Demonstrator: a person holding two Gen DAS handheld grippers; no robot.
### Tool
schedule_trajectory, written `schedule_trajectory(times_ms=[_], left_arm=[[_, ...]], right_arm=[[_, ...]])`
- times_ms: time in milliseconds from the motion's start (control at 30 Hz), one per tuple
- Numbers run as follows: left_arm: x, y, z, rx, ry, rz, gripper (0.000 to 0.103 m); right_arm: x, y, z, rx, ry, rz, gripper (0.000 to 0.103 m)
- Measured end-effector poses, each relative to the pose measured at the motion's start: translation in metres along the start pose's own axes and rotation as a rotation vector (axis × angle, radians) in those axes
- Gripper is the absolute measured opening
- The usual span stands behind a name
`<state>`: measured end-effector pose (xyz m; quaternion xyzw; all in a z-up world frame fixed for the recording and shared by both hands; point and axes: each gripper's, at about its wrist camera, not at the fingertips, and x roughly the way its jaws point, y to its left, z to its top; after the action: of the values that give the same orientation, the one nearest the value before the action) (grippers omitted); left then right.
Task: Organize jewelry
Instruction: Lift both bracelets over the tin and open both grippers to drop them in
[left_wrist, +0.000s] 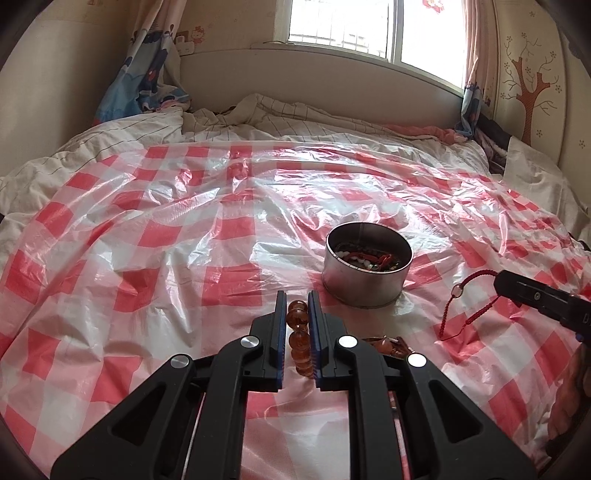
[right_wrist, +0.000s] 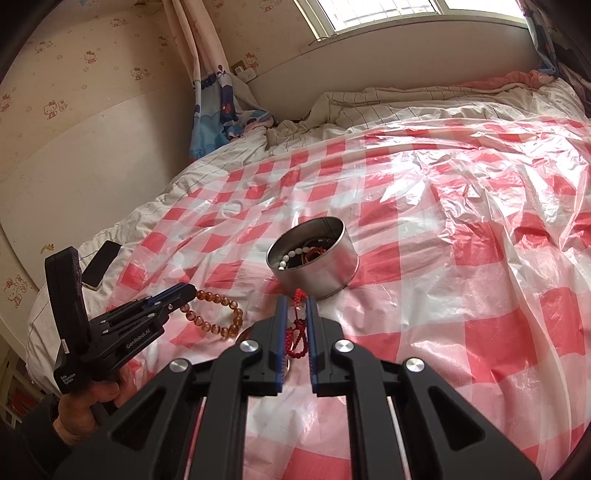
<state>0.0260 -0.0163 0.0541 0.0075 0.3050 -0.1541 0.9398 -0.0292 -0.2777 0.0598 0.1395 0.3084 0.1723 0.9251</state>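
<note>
An amber bracelet (left_wrist: 298, 334) is pinched in the closed left gripper (left_wrist: 297, 295), just before the tin (left_wrist: 364, 286). A red cord (right_wrist: 298, 325) is clamped by the right gripper (right_wrist: 295, 299). More jewelry (right_wrist: 301, 254) is held in the tin, on the checked sheet (left_wrist: 155, 236).

1. Amber bead bracelet (right_wrist: 218, 314): a loop of round, translucent orange-brown beads. One section sits clamped between the narrow blue pads of the left gripper (left_wrist: 297, 306); the remainder hangs in an open loop just above the checked plastic sheet.
2. Red cord bracelet (right_wrist: 300, 332): braided red string with a small clear bead. It is pinched between the right gripper (right_wrist: 296, 308), with loops drooping below the pads.
3. Round metal tin (left_wrist: 364, 284): open-topped, upright on the sheet, just beyond both bracelets. It contains white beads, red cord and darker pieces, tangled together.
</note>
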Motion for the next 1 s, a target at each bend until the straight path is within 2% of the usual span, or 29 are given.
schedule_trajectory(times_ms=[367, 600, 700, 733, 767, 800, 833, 867, 967, 1000], left_arm=[[-0.011, -0.025, 0.050, -0.027, -0.077, -0.143, 0.011], [0.006, -0.034, 0.072, -0.083, -0.084, -0.259, 0.011], [0.021, -0.031, 0.078, -0.140, -0.101, -0.340, 0.011], [0.032, -0.030, 0.079, -0.153, -0.080, -0.346, 0.011], [0.048, -0.030, 0.079, -0.153, -0.036, -0.332, 0.011], [0.068, -0.029, 0.076, -0.146, 0.031, -0.298, 0.012], [0.089, -0.025, 0.070, -0.149, 0.109, -0.257, 0.013], [0.101, -0.018, 0.064, -0.170, 0.156, -0.220, 0.014], [0.092, 0.000, 0.048, -0.166, 0.134, -0.162, 0.023], [0.085, 0.003, 0.042, -0.159, 0.124, -0.141, 0.035]], right_arm=[[-0.005, 0.002, 0.032, 0.003, -0.064, 0.053, 0.011], [0.012, 0.007, 0.064, -0.040, -0.085, 0.069, 0.011], [0.031, 0.007, 0.077, -0.045, -0.087, 0.080, 0.011], [0.041, 0.007, 0.079, -0.050, -0.076, 0.081, 0.011], [0.056, 0.007, 0.080, -0.063, -0.046, 0.062, 0.011], [0.076, 0.007, 0.078, -0.081, 0.027, 0.021, 0.013], [0.095, 0.003, 0.075, -0.081, 0.101, -0.021, 0.028], [0.105, -0.003, 0.071, -0.064, 0.133, -0.049, 0.032], [0.093, -0.012, 0.056, -0.050, 0.123, -0.078, 0.034], [0.087, -0.015, 0.052, -0.045, 0.122, -0.087, 0.035]])
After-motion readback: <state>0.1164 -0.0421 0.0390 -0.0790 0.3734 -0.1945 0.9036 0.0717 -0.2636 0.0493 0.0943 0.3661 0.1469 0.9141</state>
